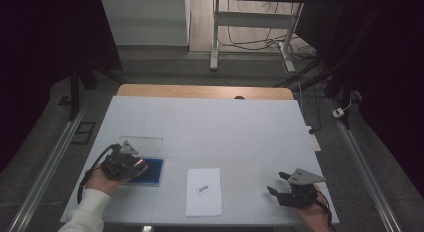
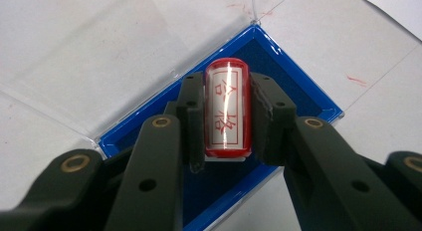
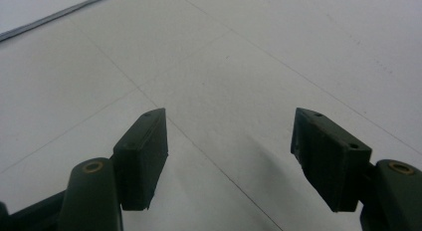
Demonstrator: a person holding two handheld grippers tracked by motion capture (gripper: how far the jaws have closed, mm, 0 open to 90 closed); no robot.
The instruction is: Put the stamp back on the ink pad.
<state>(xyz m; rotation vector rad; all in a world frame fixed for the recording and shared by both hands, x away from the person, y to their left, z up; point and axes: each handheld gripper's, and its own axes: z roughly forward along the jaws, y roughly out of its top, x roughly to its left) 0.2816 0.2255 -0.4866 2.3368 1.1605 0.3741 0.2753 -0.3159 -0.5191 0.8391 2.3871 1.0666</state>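
Note:
A red cylindrical stamp (image 2: 226, 111) with a white label of red characters sits clamped between my left gripper's (image 2: 226, 116) pads, over a blue ink pad (image 2: 298, 86) in a case whose clear lid (image 2: 99, 57) lies folded open. From above, that gripper (image 1: 141, 165) rests at the table's left front, the red stamp (image 1: 142, 164) at its tip over the blue pad (image 1: 151, 171). My right gripper (image 3: 229, 151) stands open above bare white table, and it shows at the right front (image 1: 278, 183) in the high view.
A white sheet of paper (image 1: 204, 191) with a small printed label lies at the front centre between both hands; its edge (image 3: 45, 12) shows in the right gripper view. The white table cover (image 1: 225, 127) reaches back to a wooden edge. Desk legs and cables stand on the floor beyond.

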